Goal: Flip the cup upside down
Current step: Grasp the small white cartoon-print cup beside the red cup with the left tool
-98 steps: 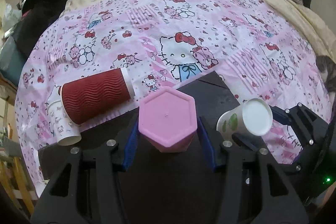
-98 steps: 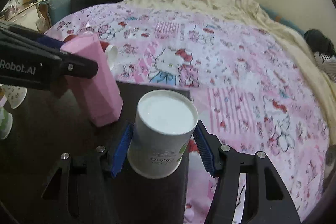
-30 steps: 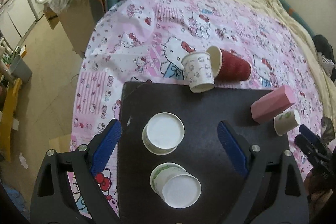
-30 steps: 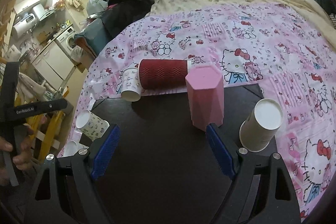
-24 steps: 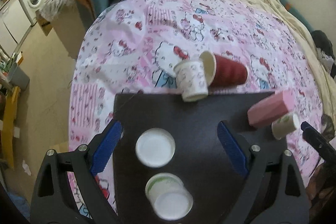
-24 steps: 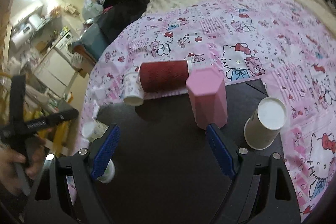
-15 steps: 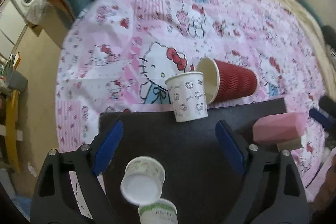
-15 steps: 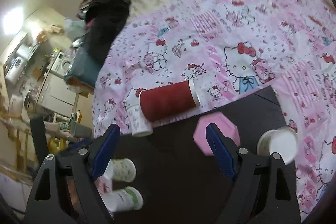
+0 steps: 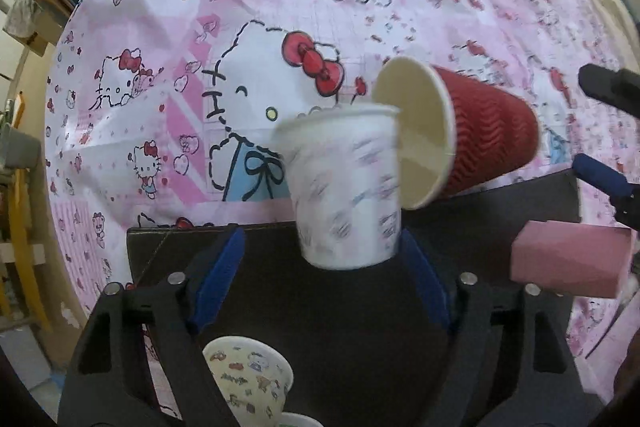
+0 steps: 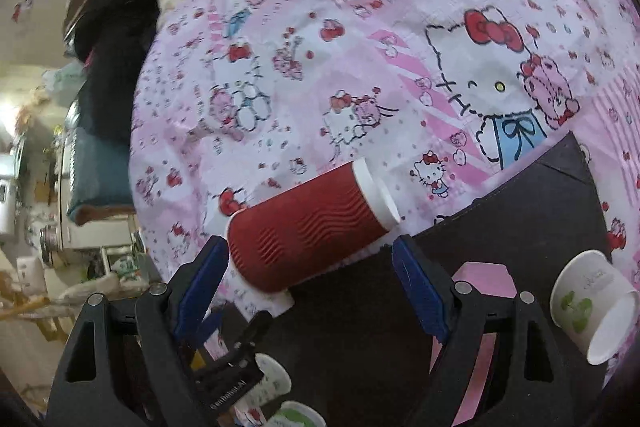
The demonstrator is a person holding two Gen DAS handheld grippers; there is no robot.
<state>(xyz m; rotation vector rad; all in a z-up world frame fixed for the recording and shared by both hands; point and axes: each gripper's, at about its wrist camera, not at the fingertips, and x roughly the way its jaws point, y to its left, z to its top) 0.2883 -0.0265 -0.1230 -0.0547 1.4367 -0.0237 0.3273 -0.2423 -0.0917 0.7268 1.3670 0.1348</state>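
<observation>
white patterned paper cup [image 9: 346, 187] | upright, mouth up, blurred | on the black board's far edge | red ribbed cup [image 9: 456, 137] | on its side, open mouth touching the white cup's rim

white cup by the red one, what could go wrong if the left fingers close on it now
The white cup touches the mouth of the red cup, which lies on its side, so lifting may roll it. The cup sits off-centre in the open left gripper, near the right finger, so closing could tip it.

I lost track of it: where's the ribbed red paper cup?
The ribbed red paper cup lies on its side on the pink bedsheet, its mouth against the white printed cup.
</observation>
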